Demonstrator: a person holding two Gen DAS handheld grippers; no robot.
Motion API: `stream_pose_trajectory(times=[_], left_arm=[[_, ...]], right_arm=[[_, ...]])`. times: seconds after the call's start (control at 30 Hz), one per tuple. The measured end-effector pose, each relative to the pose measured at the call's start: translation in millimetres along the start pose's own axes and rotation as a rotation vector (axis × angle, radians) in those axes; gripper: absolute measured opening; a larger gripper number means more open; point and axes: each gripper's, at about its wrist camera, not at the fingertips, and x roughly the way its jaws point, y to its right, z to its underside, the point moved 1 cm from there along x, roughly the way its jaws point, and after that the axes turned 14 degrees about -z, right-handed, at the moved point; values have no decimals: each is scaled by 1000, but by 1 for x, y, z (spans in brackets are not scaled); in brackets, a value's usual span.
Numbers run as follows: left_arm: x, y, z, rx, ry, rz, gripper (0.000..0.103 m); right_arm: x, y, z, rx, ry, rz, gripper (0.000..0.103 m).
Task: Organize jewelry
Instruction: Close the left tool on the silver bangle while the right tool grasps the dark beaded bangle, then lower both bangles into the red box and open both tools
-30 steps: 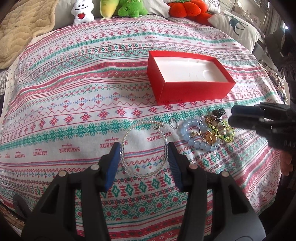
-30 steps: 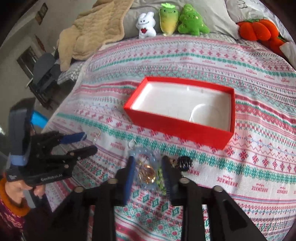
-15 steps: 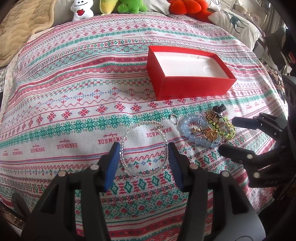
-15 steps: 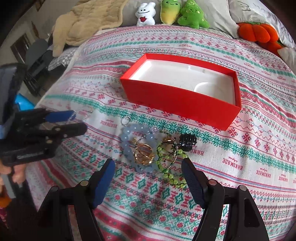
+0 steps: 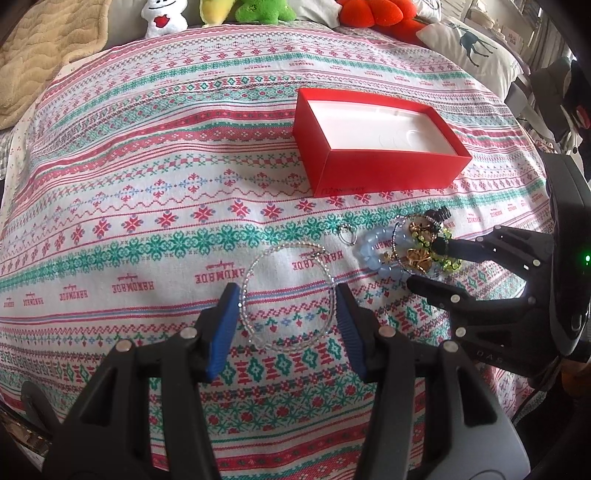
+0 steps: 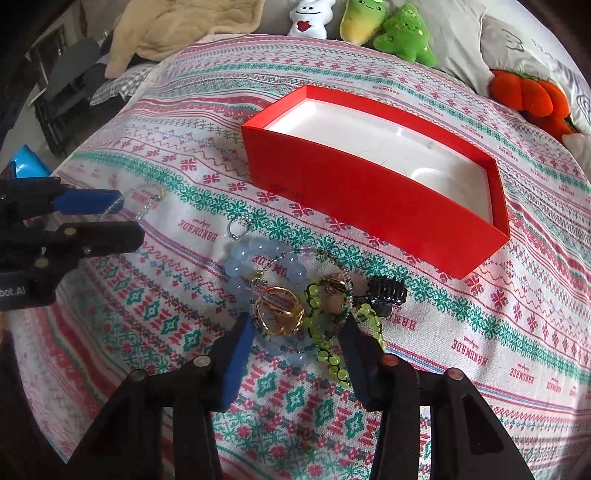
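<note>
An open red box (image 5: 384, 173) with a white lining lies on the patterned cloth; it also shows in the right wrist view (image 6: 369, 192). A clear bead necklace loop (image 5: 255, 266) lies between the fingers of my open left gripper (image 5: 286, 299). A pile of jewelry (image 6: 291, 295) holds a blue bead bracelet (image 6: 240, 258), a gold piece (image 6: 280, 314), green beads (image 6: 328, 354) and a black hair claw (image 6: 388, 291). My open right gripper (image 6: 299, 332) straddles the pile's near side. A small silver ring (image 5: 346, 236) lies between necklace and pile.
Plush toys (image 6: 402, 33) and an orange plush (image 6: 532, 96) line the far edge of the bed. A beige blanket (image 5: 33, 62) lies at the far left. A pillow with a deer print (image 5: 472, 48) sits at the far right.
My right gripper opened from a narrow gap to wide, then came down over the jewelry pile. My left gripper stayed open around the necklace.
</note>
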Motion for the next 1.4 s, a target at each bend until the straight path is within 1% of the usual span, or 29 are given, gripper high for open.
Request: stream_pose_trajectory(times=[0.03, 0.13, 0.4, 0.47, 0.6, 0.73, 0.87, 0.93, 1.07, 1.23, 1.4], left_arm=[[0, 0, 0, -1, 0, 0, 54], [-2, 0, 0, -6, 2, 0, 54], [-2, 0, 0, -7, 3, 2, 54], [-3, 0, 0, -7, 3, 2, 54], [-3, 1, 0, -9, 3, 0, 54], [-4, 1, 0, -9, 5, 0, 54], [-6, 0, -3, -17, 15, 2, 54], [-8, -1, -5, -20, 21, 2, 54], [-11, -1, -11, -30, 38, 5, 54], [-19, 5, -22, -23, 78, 13, 54], [-24, 16, -37, -10, 121, 25, 54]], right_arm=[[-1, -1, 0, -4, 0, -4, 38], [-4, -3, 0, -10, 8, -18, 35], [-23, 9, -6, 84, 66, -182, 34], [-26, 12, -8, 109, 78, -209, 28], [-26, 18, -10, 148, 88, -237, 10], [-25, 20, -12, 171, 101, -245, 4], [-30, 24, -18, 206, 123, -306, 3], [-36, 24, -22, 210, 144, -322, 3], [-45, 22, -32, 212, 177, -332, 3], [-57, 24, -41, 213, 214, -335, 3], [-74, 34, -53, 216, 269, -306, 3]])
